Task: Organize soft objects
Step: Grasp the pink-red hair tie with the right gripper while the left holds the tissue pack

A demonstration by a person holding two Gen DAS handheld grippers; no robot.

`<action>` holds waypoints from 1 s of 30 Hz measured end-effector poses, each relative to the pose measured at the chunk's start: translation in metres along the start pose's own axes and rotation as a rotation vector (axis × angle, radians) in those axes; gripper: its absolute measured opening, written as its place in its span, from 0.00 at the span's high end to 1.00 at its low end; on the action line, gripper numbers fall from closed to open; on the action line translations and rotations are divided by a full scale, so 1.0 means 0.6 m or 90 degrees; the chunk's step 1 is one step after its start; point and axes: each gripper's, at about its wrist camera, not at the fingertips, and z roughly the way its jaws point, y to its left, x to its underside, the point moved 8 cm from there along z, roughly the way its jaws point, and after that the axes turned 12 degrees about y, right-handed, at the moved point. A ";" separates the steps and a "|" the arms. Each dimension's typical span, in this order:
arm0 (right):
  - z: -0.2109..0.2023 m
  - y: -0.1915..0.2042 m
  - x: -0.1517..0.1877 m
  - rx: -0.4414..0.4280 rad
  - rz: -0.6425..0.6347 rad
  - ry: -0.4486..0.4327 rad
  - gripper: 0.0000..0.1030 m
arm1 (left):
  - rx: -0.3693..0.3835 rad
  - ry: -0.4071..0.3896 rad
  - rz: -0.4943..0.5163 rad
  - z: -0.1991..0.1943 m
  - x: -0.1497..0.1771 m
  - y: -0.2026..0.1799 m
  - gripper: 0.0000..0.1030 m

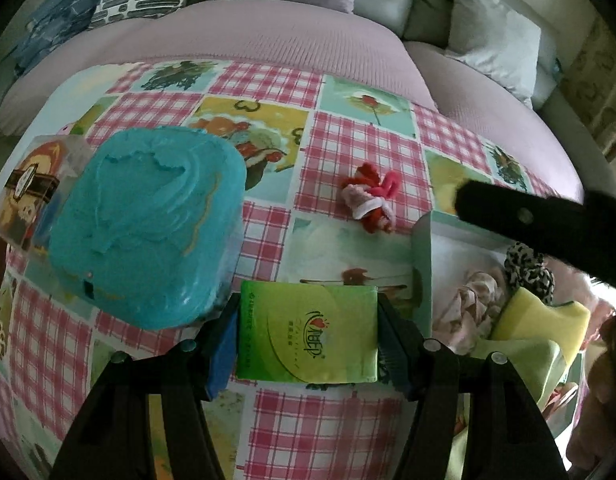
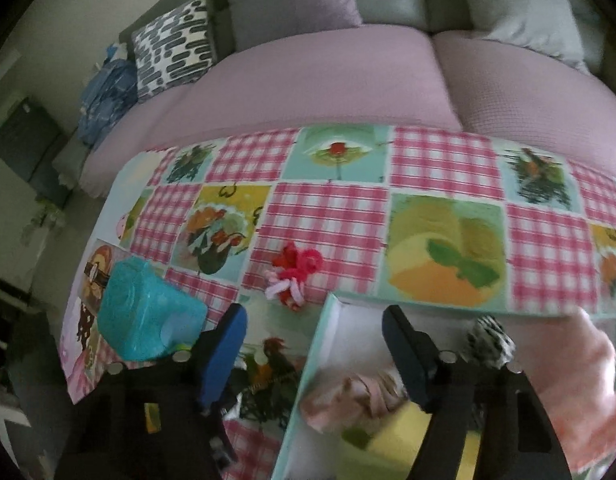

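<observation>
Two grippers we list: left gripper (image 1: 308, 336) pinching green tissue pack (image 1: 308, 334); right gripper (image 2: 313, 350) spread, empty; red plush toy (image 1: 369, 202) at twelve o'clock.

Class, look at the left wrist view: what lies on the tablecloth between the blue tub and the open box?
The green tissue pack, held between the left gripper's fingers, with the blue tub on its left and the open box on its right.
</observation>
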 end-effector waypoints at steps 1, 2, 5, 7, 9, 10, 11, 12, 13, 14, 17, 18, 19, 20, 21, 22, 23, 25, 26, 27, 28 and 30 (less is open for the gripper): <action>0.007 0.001 -0.005 0.001 -0.002 0.005 0.32 | 0.000 0.002 -0.003 0.002 0.000 0.000 0.37; 0.012 0.003 -0.009 0.003 -0.005 0.009 0.32 | -0.002 0.004 -0.008 0.004 0.000 0.000 0.37; 0.029 0.011 -0.018 -0.005 -0.016 0.023 0.40 | 0.002 0.007 -0.023 0.007 0.000 0.001 0.37; 0.040 0.016 -0.023 0.001 -0.025 0.031 0.41 | 0.009 0.007 -0.033 0.007 0.000 0.002 0.37; 0.047 0.020 -0.026 0.001 -0.030 0.037 0.42 | 0.005 0.008 -0.033 0.009 0.001 0.000 0.37; 0.051 0.023 -0.027 0.000 -0.034 0.041 0.45 | 0.003 0.011 -0.032 0.011 0.001 0.000 0.37; 0.055 0.027 -0.029 0.002 -0.039 0.044 0.46 | 0.004 0.014 -0.033 0.012 0.002 0.000 0.37; 0.058 0.031 -0.031 0.005 -0.045 0.045 0.46 | 0.006 0.016 -0.035 0.013 0.003 0.000 0.37; 0.062 0.034 -0.032 0.008 -0.049 0.047 0.46 | 0.008 0.019 -0.039 0.015 0.003 0.001 0.37; 0.065 0.038 -0.033 0.010 -0.054 0.050 0.46 | 0.009 0.020 -0.042 0.015 0.003 0.003 0.37; 0.074 0.045 -0.037 0.019 -0.064 0.056 0.47 | 0.013 0.021 -0.058 0.015 0.003 0.011 0.37; 0.077 0.048 -0.039 0.022 -0.068 0.058 0.48 | 0.014 0.021 -0.061 0.016 0.002 0.011 0.37; 0.079 0.051 -0.039 0.024 -0.071 0.060 0.48 | 0.016 0.020 -0.065 0.015 0.001 0.013 0.37; 0.082 0.054 -0.041 0.026 -0.075 0.061 0.48 | 0.017 0.020 -0.070 0.015 0.001 0.016 0.37; 0.083 0.056 -0.042 0.028 -0.078 0.062 0.48 | 0.018 0.020 -0.072 0.015 0.001 0.017 0.37; 0.087 0.058 -0.043 0.033 -0.082 0.064 0.49 | 0.020 0.020 -0.075 0.015 0.001 0.018 0.37; 0.088 0.058 -0.043 0.036 -0.084 0.066 0.49 | 0.024 0.020 -0.077 0.016 0.001 0.018 0.37; 0.096 0.060 -0.045 0.041 -0.087 0.072 0.53 | 0.026 0.022 -0.078 0.016 0.002 0.017 0.37; 0.098 0.059 -0.045 0.043 -0.087 0.073 0.54 | 0.026 0.023 -0.079 0.017 0.002 0.017 0.37; 0.102 0.059 -0.046 0.046 -0.087 0.076 0.54 | 0.027 0.024 -0.081 0.018 0.002 0.018 0.37; 0.105 0.059 -0.046 0.048 -0.087 0.079 0.54 | 0.028 0.024 -0.082 0.018 0.002 0.019 0.37; 0.112 0.059 -0.047 0.050 -0.087 0.083 0.56 | 0.032 0.026 -0.088 0.019 0.002 0.023 0.37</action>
